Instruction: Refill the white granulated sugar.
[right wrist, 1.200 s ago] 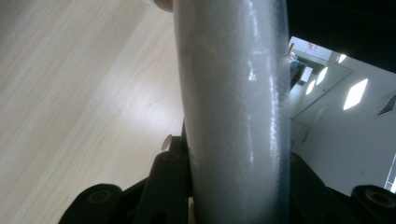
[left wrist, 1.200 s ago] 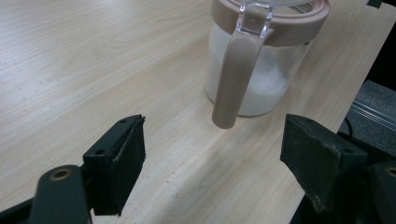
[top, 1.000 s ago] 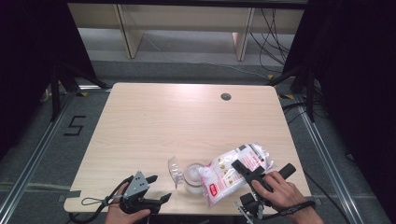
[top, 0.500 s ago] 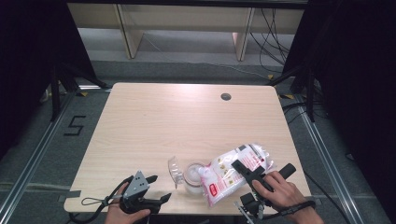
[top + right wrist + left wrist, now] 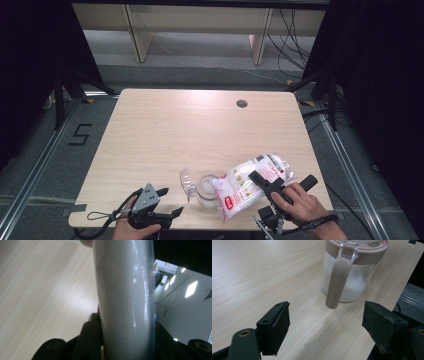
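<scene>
right gripper [image 5: 265, 184] jaws clamped on bag [image 5: 252, 182] tilted over jar [image 5: 206, 189] near table [image 5: 200, 130] front edge, left gripper [image 5: 167, 202] jaws apart

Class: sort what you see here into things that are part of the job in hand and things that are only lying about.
Part of the job:
bag of white granules
clear jar
hinged jar lid
right gripper
left gripper

Lying about:
cables on the floor
floor marking "5"

A jar [image 5: 206, 188] stands on the table [image 5: 200, 130] near its front edge. Its open lid [image 5: 186, 181] sticks up on the left. A bag [image 5: 250, 182] leans over the jar from the right.
</scene>
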`<state>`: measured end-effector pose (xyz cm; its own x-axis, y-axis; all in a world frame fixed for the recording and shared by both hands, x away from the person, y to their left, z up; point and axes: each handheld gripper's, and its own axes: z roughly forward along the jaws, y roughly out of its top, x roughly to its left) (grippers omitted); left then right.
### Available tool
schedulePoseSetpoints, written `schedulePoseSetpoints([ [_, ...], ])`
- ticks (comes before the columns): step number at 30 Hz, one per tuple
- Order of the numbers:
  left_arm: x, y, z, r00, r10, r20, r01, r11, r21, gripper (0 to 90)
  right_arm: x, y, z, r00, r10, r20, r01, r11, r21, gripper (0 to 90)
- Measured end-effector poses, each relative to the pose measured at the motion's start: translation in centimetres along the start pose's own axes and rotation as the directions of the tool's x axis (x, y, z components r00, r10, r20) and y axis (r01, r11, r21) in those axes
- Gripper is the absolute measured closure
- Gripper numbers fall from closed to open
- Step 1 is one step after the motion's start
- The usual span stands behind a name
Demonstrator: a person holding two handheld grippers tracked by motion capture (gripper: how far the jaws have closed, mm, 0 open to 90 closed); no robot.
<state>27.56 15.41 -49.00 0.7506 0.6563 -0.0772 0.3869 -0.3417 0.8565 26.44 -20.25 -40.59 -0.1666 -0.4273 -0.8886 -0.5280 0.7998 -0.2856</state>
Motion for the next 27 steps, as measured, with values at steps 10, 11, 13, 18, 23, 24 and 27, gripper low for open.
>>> schedulePoseSetpoints([
  [10, -0.01, 0.00, 0.01, 1.0000, 0.003, -0.002, -0.003, 1.0000, 0.000, 21.5, 0.00, -0.02, 0.00, 1.0000, 0.000, 0.000, 0.000, 1.000, 0.002, 76.2],
  [11, -0.01, 0.00, 0.01, 1.0000, 0.002, 0.000, -0.002, 1.0000, 0.001, 21.6, 0.05, -0.05, 0.02, 1.0000, 0.006, 0.006, -0.006, 1.000, -0.003, 76.2],
  [13, 0.14, 0.04, 0.01, 0.9997, 0.024, 0.002, -0.024, 0.9997, 0.000, 21.6, 0.03, -0.05, 0.00, 1.0000, 0.004, 0.004, -0.004, 1.000, -0.001, 76.2],
  [18, 0.14, 0.04, 0.02, 0.9997, 0.025, 0.002, -0.025, 0.9997, 0.001, 21.6, 0.07, -0.06, 0.06, 1.0000, 0.005, 0.004, -0.005, 1.000, -0.001, 76.2],
  [23, 0.14, 0.04, 0.02, 0.9997, 0.024, 0.002, -0.024, 0.9997, 0.001, 21.5, 0.07, -0.06, 0.07, 1.0000, 0.002, 0.002, -0.002, 1.000, 0.002, 76.3],
  [24, 0.15, 0.04, 0.03, 0.9997, 0.025, 0.005, -0.025, 0.9997, 0.002, 21.6, 0.06, -0.05, 0.06, 1.0000, 0.000, 0.002, 0.000, 1.000, 0.002, 76.3],
  [27, 0.14, 0.04, 0.02, 0.9997, 0.025, 0.004, -0.025, 0.9997, 0.002, 21.6, 0.04, -0.06, 0.04, 1.0000, -0.001, 0.003, 0.001, 1.000, 0.003, 76.3],
])
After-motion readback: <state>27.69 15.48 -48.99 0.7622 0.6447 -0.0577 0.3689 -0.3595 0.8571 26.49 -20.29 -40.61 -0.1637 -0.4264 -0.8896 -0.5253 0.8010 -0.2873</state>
